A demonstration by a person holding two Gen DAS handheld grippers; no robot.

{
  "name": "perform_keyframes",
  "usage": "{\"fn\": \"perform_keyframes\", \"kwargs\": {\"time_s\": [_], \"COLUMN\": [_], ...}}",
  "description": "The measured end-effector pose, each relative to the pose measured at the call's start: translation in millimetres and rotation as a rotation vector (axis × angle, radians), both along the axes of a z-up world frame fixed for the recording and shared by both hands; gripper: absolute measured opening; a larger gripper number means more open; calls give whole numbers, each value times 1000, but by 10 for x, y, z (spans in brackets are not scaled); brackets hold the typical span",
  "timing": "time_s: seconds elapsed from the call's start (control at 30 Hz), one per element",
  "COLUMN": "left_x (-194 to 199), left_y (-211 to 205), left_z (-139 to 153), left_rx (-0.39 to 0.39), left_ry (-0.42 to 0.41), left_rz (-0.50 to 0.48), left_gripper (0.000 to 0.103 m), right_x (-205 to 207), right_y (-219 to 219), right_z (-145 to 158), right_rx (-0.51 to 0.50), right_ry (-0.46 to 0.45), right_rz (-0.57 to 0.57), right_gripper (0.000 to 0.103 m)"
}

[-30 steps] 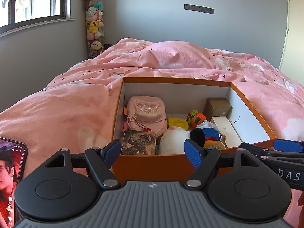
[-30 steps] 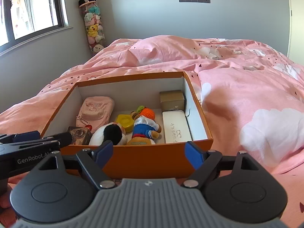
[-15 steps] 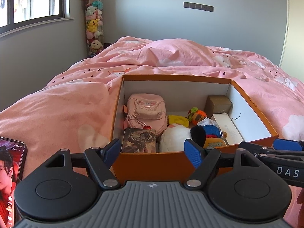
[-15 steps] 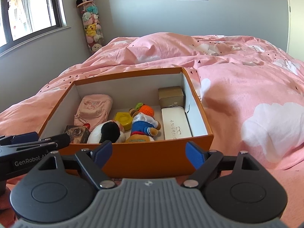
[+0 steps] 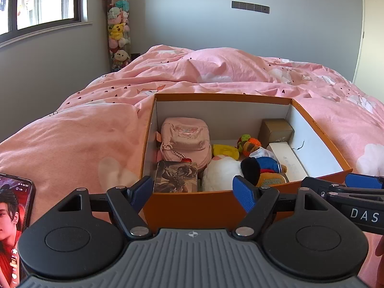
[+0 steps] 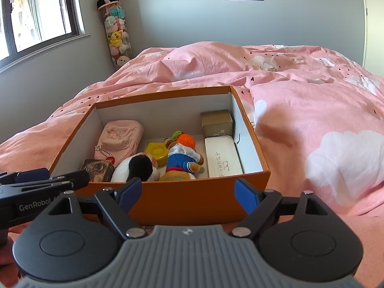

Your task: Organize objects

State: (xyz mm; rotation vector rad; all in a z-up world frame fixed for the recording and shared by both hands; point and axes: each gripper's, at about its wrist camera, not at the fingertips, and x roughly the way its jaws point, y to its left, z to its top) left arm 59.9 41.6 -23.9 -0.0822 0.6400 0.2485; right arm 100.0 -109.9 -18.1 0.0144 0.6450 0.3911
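An open orange box (image 5: 192, 205) (image 6: 192, 199) sits on the pink bed. Inside lie a pink pouch (image 5: 184, 141) (image 6: 120, 139), a dark picture card box (image 5: 176, 176), a white and black plush (image 5: 223, 172) (image 6: 136, 168), a bear doll in blue (image 6: 182, 160), a yellow case (image 6: 157, 152), a white glasses case (image 6: 222, 158) and a gold box (image 6: 217, 122). My left gripper (image 5: 194, 192) and right gripper (image 6: 187, 193) are both open and empty, just in front of the box's near wall.
A phone (image 5: 12, 228) with a lit screen lies on the bed at the left. Pink bedding (image 6: 312, 120) spreads all around the box. A tall tube of plush toys (image 5: 117, 28) stands in the far corner under a window.
Both grippers have risen and drawn back slightly, so more of the box's inside shows. Both stay open and the objects have not moved.
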Motion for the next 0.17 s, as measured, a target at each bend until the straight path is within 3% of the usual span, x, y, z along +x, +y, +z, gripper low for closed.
{"fn": "perform_keyframes", "kwargs": {"time_s": [0.17], "left_x": [-5], "left_y": [5], "left_z": [-2], "left_rx": [3], "left_ry": [-3], "left_rz": [1], "left_gripper": [89], "right_x": [1], "right_y": [0], "right_z": [1], "right_rx": [0], "right_ry": [0], "right_rz": [0], "right_gripper": [85]}}
